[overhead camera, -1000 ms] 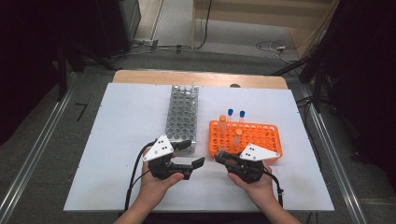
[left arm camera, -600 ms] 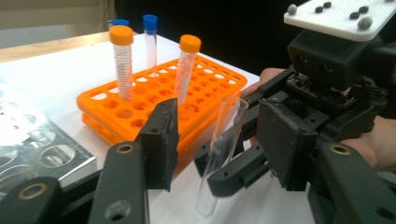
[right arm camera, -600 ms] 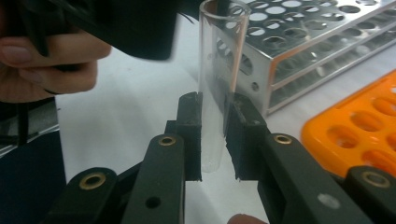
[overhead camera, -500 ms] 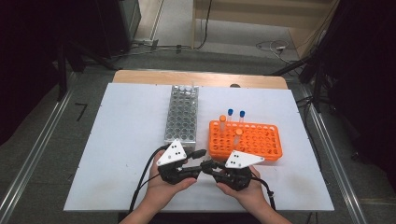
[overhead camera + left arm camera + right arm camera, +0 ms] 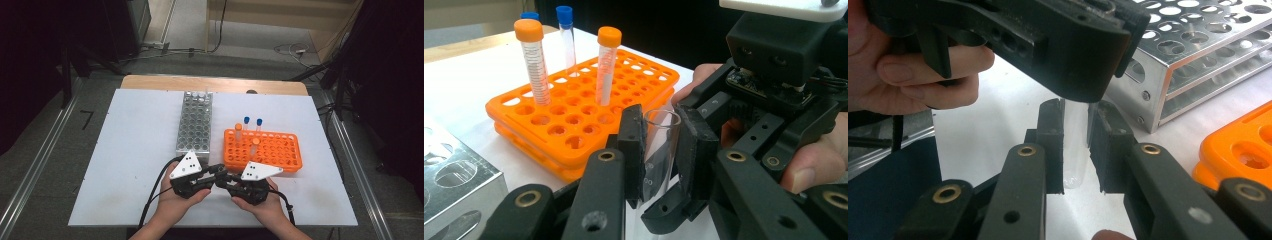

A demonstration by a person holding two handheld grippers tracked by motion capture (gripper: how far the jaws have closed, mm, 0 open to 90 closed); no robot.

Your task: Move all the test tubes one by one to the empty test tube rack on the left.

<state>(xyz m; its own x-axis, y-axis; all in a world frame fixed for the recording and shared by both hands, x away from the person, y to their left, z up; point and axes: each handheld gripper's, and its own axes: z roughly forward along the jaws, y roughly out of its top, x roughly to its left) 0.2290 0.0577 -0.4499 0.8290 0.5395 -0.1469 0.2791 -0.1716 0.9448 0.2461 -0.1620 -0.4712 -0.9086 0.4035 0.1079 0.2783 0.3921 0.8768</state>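
Lab bench: orange tube rack (image 5: 263,149), metal rack (image 5: 195,122), capped tubes (image 5: 535,59).

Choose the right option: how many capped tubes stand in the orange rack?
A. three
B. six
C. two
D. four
D: in the high view the orange rack holds two blue-capped tubes at its far edge and two orange-capped tubes nearer the person.
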